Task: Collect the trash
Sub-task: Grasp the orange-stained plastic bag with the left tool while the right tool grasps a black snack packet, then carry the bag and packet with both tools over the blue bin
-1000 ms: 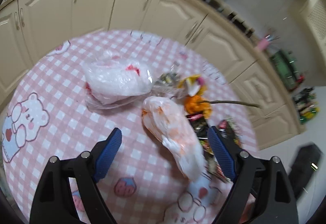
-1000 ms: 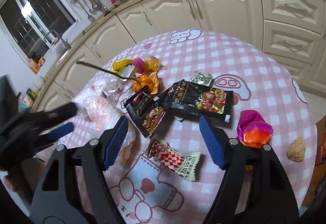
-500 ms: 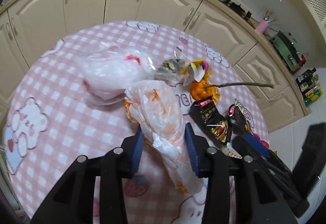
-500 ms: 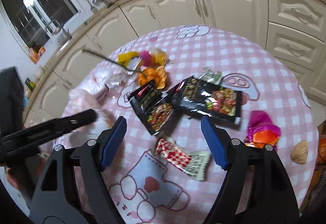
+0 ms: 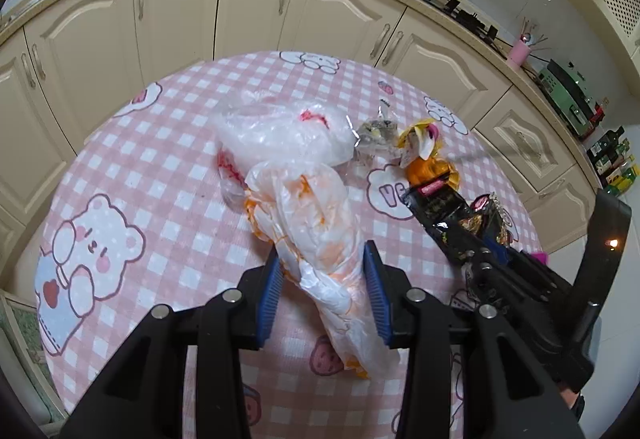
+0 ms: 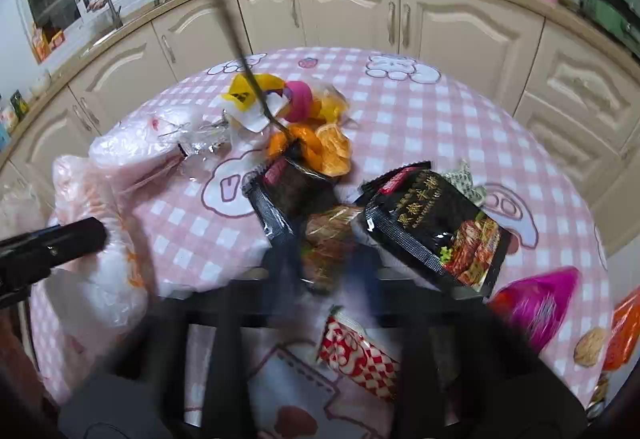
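My left gripper [image 5: 322, 283] is shut on a white plastic bag with orange print [image 5: 316, 223], held over the round pink checked table [image 5: 160, 167]. The bag also shows in the right wrist view [image 6: 96, 239]. My right gripper [image 6: 324, 259] is blurred by motion; its jaws stand close on either side of a black snack wrapper [image 6: 296, 195]. A second black wrapper [image 6: 436, 227] lies to its right. A clear plastic bag [image 5: 280, 135] lies behind the orange-printed one.
Orange peel [image 6: 316, 147], yellow and pink wrappers [image 6: 280, 99], a thin stick [image 6: 236, 35], a red-and-white checked wrapper [image 6: 360, 359], a magenta wrapper [image 6: 536, 299] and a walnut-like lump [image 6: 590, 347] lie on the table. Cream cabinets [image 5: 256, 7] curve behind it.
My left gripper closed on the orange-printed bag and lifted it. My right gripper moved forward over the left black wrapper and its jaws came together.
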Demonstrator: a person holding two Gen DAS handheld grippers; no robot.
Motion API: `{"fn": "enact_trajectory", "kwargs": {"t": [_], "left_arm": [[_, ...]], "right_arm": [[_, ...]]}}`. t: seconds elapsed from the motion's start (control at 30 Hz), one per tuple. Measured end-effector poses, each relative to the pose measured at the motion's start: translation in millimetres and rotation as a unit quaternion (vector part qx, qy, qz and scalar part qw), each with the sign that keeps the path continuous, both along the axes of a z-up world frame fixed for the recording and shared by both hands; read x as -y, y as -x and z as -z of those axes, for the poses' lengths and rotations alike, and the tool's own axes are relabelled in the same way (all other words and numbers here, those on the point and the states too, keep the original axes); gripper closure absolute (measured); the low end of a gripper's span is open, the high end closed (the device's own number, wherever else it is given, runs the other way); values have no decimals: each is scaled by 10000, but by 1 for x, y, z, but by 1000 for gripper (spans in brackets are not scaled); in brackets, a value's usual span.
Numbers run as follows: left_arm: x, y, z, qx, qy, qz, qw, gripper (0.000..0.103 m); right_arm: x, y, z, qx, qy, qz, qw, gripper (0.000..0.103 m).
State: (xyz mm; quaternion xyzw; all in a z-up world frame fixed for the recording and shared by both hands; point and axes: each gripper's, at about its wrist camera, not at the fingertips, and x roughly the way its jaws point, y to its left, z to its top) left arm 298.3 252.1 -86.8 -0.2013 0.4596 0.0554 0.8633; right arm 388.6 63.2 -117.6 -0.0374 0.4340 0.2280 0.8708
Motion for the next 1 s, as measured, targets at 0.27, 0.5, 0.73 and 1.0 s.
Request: {"fn": "enact_trajectory", "kwargs": {"t": [0.27,0.5,0.73,1.0], "left_arm": [[11,12,-13,188,-52,134,9997,64],[35,28,-29,351,-120,312,9988,64],[70,40,-42,486,-134,589,9970,64],[131,48,-54,608,-137,1169,9912,64]], "right_arm": [[18,14,-11,60,-457,134,9988,88],[44,40,-36,198,-808,169,9964,89],[80,68,-56,418,-980,387,9936,90],[144,104,-71,576,-1215,823,9875,90]]}}
